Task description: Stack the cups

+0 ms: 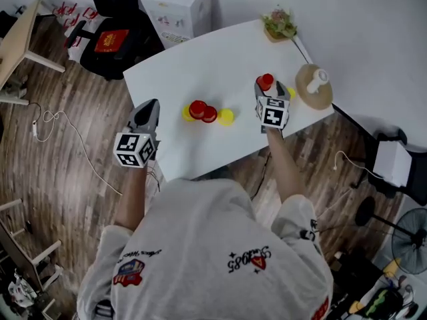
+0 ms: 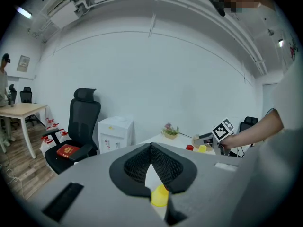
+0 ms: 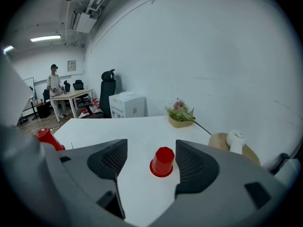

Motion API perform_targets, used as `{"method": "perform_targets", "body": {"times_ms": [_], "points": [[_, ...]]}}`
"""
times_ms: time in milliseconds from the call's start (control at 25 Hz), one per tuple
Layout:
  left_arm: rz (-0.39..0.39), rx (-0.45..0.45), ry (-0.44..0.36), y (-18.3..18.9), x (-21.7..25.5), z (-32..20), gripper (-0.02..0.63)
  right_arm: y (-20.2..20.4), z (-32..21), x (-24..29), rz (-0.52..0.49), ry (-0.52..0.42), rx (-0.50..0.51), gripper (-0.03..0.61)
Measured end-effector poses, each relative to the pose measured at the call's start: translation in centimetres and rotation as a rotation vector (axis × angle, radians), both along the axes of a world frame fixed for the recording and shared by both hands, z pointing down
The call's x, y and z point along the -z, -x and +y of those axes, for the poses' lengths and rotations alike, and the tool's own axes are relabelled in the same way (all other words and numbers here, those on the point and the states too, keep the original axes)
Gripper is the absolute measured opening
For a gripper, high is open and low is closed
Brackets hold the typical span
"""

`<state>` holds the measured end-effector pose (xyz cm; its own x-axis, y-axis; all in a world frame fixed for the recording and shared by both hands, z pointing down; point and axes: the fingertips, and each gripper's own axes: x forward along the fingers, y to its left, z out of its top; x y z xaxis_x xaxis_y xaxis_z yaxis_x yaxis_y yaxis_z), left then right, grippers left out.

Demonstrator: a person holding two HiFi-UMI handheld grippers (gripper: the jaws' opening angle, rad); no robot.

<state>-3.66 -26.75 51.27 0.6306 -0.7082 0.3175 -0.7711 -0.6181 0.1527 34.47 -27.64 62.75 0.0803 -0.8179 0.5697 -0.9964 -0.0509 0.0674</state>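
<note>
My right tongs [image 3: 151,148] are released and spread wide. A red cup [image 3: 162,162] stands upside down on the white counter [image 3: 142,126] between them, touching neither side. My left tongs [image 2: 150,148] are clenched, tips pressed together, grasping nothing. A yellow cup [image 2: 159,196] shows on the counter through the gap beneath them. In the head view, a pair of red cups [image 1: 197,109] sit touching each other near the counter's middle, with a second yellow cup [image 1: 226,117] just beside them.

Office chair [image 2: 84,119]; water dispenser [image 1: 179,4]; potted plant [image 1: 279,24].
</note>
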Motion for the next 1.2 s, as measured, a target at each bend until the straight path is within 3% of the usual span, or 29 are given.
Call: {"method": "perform_targets", "body": {"times_ms": [240,480,640,1000,1200], "points": [[-0.034,0.102,0.029,0.2,-1.2,0.6,0.006,-3.4,-1.5,-5.3,-0.019,0.100,0.014,0.293],[-0.061,0.180,0.060,0.7,-2.4,2.0,0.006,-3.7,-3.1,-7.7,-0.010,0.149,0.033,0.278],[-0.083,0.211,0.070,1.4,-2.2,2.8,0.006,-4.8,-3.6,-9.0,0.002,0.184,-0.001,0.204],[-0.093,0.191,0.065,3.0,-1.5,3.1,0.006,-1.9,-2.9,-6.4,-0.004,0.114,0.034,0.209],[-0.058,0.135,0.056,2.6,-1.6,3.2,0.006,1.7,-2.0,-3.5,-0.012,0.030,0.132,0.208]]}}
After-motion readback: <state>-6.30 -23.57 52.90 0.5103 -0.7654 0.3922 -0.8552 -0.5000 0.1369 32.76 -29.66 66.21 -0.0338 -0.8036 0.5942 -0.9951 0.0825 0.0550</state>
